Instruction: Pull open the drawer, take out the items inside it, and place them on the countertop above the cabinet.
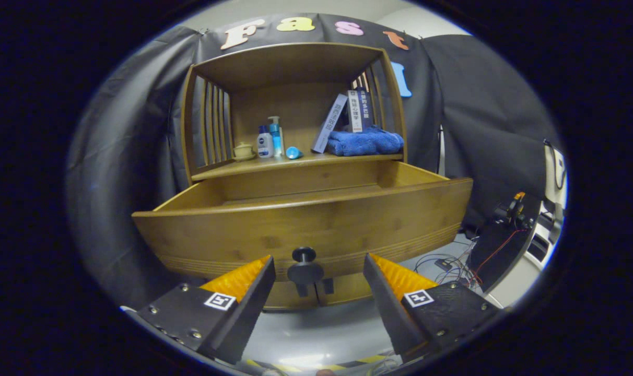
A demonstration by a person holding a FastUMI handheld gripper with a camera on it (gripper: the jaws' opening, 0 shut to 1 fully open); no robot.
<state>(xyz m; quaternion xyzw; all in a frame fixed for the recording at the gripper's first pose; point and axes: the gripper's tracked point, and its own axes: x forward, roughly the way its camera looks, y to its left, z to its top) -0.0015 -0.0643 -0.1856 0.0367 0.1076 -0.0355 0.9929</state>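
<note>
With drawer (306, 219) out, opening done; hand-held gripper (316, 282) wide open, empty, knob (304, 266) between fingers; contents hidden, worktop (295, 161) placing left.

Dim booth, light from overhead/front. Strong fisheye: drawer (306, 219) front bows, edges bend and darken. Glare patch on floor (306, 360) just below gripper (316, 271), whose fingers stand apart, knob between them. Shelf (295, 162) interior shadowed at back; small items there soft, centre fairly sharp.
</note>
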